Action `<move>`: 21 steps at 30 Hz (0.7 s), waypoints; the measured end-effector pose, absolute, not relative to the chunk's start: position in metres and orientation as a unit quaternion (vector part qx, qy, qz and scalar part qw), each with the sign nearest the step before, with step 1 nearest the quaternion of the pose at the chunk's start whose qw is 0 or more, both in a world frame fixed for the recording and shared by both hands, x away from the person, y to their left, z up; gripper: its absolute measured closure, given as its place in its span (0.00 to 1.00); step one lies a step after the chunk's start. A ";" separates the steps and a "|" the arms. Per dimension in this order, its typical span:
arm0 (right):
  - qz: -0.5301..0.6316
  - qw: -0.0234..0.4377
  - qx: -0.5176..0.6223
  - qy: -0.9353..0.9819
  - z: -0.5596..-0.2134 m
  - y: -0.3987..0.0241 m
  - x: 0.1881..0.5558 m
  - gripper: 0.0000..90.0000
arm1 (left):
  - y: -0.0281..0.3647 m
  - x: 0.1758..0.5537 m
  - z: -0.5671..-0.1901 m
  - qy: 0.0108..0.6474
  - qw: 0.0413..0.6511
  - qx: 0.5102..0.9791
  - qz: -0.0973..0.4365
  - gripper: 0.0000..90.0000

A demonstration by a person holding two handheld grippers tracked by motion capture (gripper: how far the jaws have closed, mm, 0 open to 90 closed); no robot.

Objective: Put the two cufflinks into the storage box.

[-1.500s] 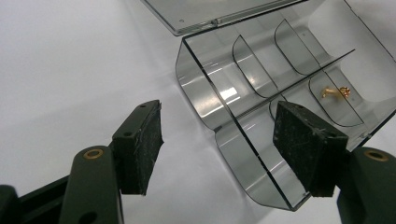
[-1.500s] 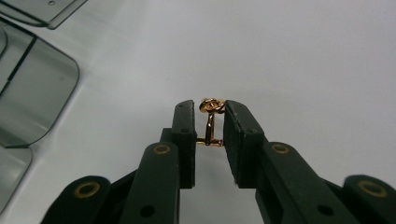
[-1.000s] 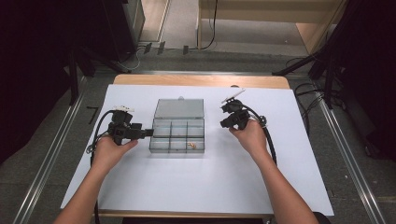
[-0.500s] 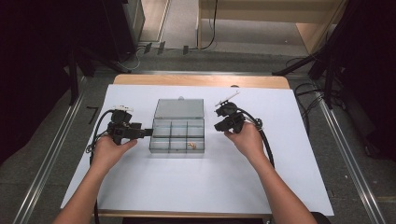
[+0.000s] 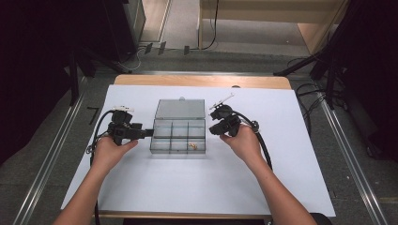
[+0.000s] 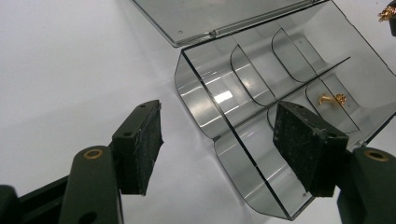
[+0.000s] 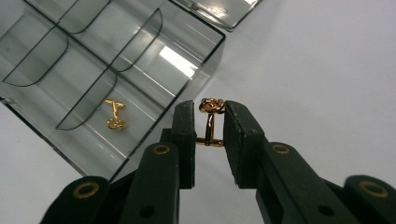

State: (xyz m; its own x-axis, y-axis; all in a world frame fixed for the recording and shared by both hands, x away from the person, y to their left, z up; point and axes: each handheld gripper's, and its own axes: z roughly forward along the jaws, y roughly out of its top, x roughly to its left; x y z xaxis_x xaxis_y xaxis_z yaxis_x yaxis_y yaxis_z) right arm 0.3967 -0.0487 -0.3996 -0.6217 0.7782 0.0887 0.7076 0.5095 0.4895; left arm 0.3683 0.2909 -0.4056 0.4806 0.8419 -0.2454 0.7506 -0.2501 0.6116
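Box, clear, lid laid open, at mid-table; one cufflink lies in its near right compartment. My left gripper, jaws wide, straddles the box's left wall without yet bearing on it. My right gripper pinches a second cufflink just beside the box's right edge. I judge best: brace the box, carry over the wall, lower, then release.

Organizer box: clear smoky plastic, glossy, with bright glints.
Cufflink in right tool: polished gold-coloured metal, shiny knot head.
Cufflink in box: same shiny gold metal.
Tool pads: black, matt, rough.
Tabletop: white, smooth, matt.
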 end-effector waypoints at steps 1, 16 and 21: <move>0.247 0.071 0.428 0.867 -0.399 -0.047 0.396 0.85 | 0.291 0.368 -0.405 0.504 0.345 0.789 0.066 0.38; 0.252 0.063 0.396 0.881 -0.396 -0.023 0.390 0.85 | 0.302 0.359 -0.406 0.516 0.342 0.782 0.073 0.38; 0.251 0.057 0.390 0.884 -0.398 -0.017 0.389 0.85 | 0.304 0.358 -0.405 0.518 0.343 0.780 0.074 0.38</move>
State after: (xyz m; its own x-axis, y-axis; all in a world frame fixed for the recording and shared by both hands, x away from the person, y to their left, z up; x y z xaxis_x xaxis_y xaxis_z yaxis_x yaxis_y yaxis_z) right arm 0.3888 -0.0170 -0.3982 -0.6896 0.7178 0.0958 0.6609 0.5698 0.4884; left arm 0.3580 0.3038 -0.4055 0.4528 0.8589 -0.2392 0.7571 -0.2287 0.6119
